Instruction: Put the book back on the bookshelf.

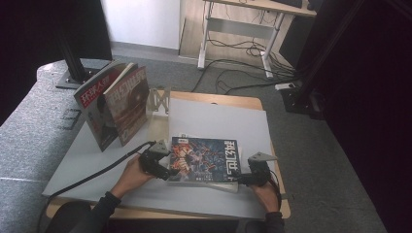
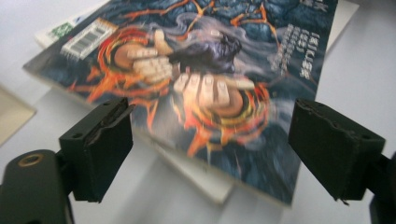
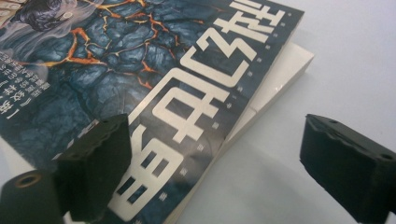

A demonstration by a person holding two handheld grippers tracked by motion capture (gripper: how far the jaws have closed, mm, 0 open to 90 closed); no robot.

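Grey carpet and a cable-strewn desk lay beyond the tabletop (image 1: 233,121), where the dark magazine (image 1: 204,159) rested on a stack near the front edge. Both hands sat low, left gripper (image 1: 165,171) and right gripper (image 1: 241,178) at opposite ends, jaws wide, gripping nothing. Uneven lifting could likely slide the magazine off.

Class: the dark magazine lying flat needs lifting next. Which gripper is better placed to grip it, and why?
Probably the left gripper: its open jaws straddle the magazine edge. The right gripper has only a corner between its jaws.
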